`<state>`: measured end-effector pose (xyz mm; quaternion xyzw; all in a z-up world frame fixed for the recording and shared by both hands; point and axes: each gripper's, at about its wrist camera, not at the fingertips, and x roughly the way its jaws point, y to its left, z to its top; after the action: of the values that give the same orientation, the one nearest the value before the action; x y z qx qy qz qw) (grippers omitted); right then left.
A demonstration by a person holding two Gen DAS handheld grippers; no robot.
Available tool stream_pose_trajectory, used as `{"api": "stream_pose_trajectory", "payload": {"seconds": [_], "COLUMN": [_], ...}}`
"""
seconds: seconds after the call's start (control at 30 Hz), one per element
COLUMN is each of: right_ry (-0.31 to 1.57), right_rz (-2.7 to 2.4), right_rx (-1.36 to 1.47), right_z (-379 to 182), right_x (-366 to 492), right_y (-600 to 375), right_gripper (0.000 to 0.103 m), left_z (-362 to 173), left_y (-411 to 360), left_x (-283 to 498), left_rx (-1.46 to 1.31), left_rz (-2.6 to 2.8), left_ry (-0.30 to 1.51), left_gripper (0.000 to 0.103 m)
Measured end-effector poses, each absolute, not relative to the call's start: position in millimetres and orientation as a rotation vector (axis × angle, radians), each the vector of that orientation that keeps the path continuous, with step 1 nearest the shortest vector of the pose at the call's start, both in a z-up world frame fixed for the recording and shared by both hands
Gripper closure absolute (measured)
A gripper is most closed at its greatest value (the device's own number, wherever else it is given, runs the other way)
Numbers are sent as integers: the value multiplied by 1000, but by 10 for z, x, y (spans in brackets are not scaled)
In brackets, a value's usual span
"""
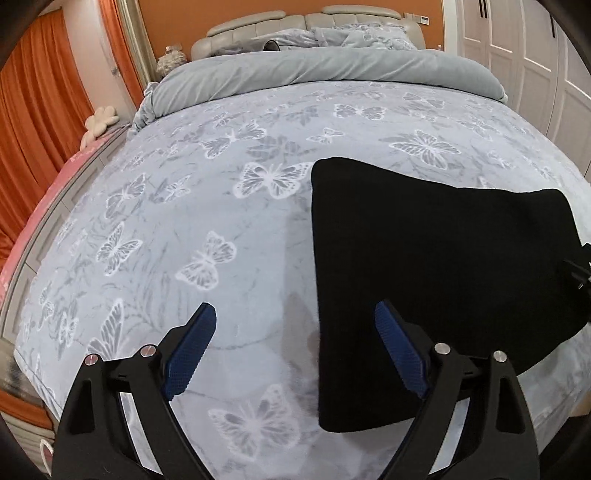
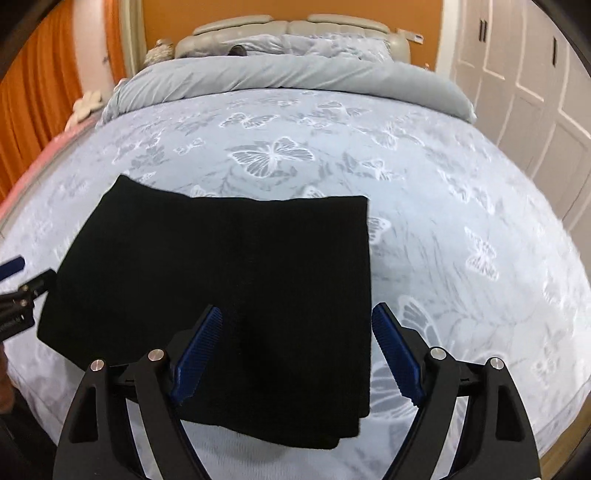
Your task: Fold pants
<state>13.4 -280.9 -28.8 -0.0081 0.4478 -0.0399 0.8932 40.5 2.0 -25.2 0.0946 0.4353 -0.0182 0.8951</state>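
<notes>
Now folded black pants [image 2: 229,295] on butterfly bedspread [image 2: 424,221], hand-held grippers open

The folded pants [image 1: 424,280] are plain black with no pattern. The bedspread [image 1: 207,229] under them is pale blue-grey, printed with white-outlined butterflies and darker grey leafy sprays. At 12 o'clock the rolled-back duvet [image 1: 314,70] is plain light grey, the headboard [image 1: 258,26] beige and the wall behind it orange. At 9 o'clock hang orange curtains [image 1: 40,122]. At 2 o'clock stand white wardrobe doors [image 1: 517,44]. Both grippers [image 1: 295,354] [image 2: 295,354] are black with blue textured pads [image 1: 190,354].
</notes>
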Motion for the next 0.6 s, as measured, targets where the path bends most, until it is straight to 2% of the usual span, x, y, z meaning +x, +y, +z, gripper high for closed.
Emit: {"api": "stream_pose_trajectory", "payload": {"seconds": [0.6], "right_ry": [955], "right_rz": [-104], "right_rx": [24], "right_z": [-357], "right_x": [242], "right_y": [-2763], "right_gripper": [22], "left_z": [-352], "left_y": [-113], "left_x": [505], "left_rx": [216], "left_rz": [-23], "left_ry": [908], "left_gripper": [17]}}
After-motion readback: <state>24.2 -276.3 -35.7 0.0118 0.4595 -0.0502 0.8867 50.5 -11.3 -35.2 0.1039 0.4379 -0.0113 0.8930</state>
